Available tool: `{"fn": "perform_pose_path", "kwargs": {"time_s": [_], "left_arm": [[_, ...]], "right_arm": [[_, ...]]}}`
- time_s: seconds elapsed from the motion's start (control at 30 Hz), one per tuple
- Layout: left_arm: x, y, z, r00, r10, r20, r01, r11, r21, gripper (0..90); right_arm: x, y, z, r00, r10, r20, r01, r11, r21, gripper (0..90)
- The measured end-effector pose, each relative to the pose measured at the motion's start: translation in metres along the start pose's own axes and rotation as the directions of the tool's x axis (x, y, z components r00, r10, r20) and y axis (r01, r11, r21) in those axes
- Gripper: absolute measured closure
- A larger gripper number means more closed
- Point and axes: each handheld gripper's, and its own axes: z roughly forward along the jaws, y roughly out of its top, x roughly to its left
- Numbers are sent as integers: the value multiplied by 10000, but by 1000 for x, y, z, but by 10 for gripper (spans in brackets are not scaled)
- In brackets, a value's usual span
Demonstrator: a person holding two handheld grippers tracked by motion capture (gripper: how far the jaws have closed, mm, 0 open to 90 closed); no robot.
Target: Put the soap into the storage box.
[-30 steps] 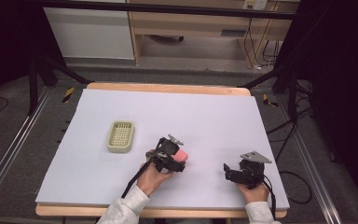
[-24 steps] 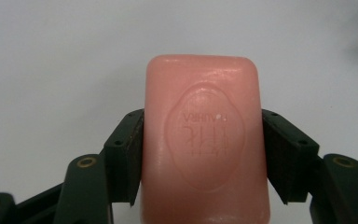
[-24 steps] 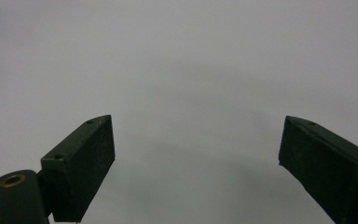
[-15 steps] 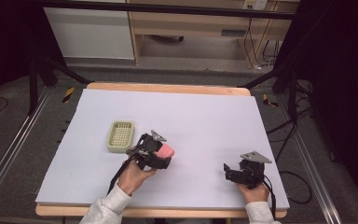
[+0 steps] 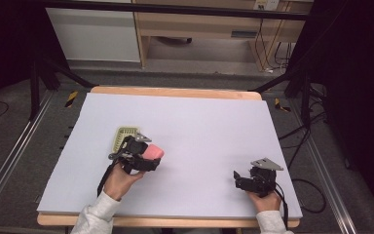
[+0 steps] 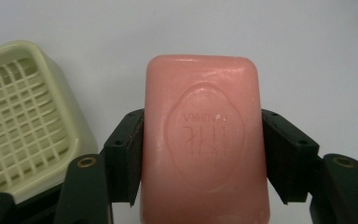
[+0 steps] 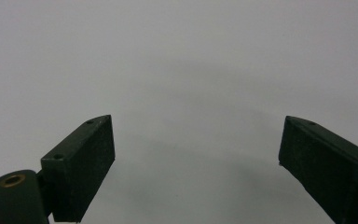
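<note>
A pink bar of soap (image 6: pixel 205 140) with a stamped oval is clamped flat between the black jaws of my left gripper (image 6: pixel 203 156). In the high view that left gripper (image 5: pixel 146 157) holds the soap (image 5: pixel 152 152) just above the table, right beside a pale yellow-green soap dish (image 5: pixel 122 136) with a slotted grid. The dish (image 6: pixel 23 116) lies to the left of the soap in the left gripper view. My right gripper (image 5: pixel 238 179) rests low at the front right of the table; its jaws (image 7: pixel 196 163) stand wide apart over bare white surface, holding nothing.
The white table top (image 5: pixel 199 122) has a wooden edge (image 5: pixel 175 91) at the back. Metal rails and cables run along the floor on both sides. Shelving stands beyond the table.
My left gripper has carried the soap leftward and slightly up, from the table's front middle to the side of the soap dish. The right gripper has stayed put.
</note>
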Motion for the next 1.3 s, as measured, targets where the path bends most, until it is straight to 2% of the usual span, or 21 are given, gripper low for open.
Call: {"fn": "perform_pose_path", "kwargs": {"time_s": [0.53, 0.77, 1.13, 1.3], "left_arm": [[39, 4, -3, 9950, -776, -633, 765, 9969, -206, 369], [47, 4, 0, 9926, -923, -786, 909, 9956, -212, 369], [63, 4, 3, 9848, -1309, -1139, 1278, 9912, -337, 369], [71, 6, 2, 9791, -1551, -1312, 1492, 9874, -532, 369]], "right_arm": [[1, 0, 1, 10000, -41, -6, 41, 10000, 1, 109], [2, 1, 1, 10000, 10, -10, -10, 10000, 45, 109], [2, 1, 1, 10000, -18, -13, 18, 10000, 55, 109], [2, 1, 1, 10000, -41, 13, 41, 10000, 56, 109]]}}
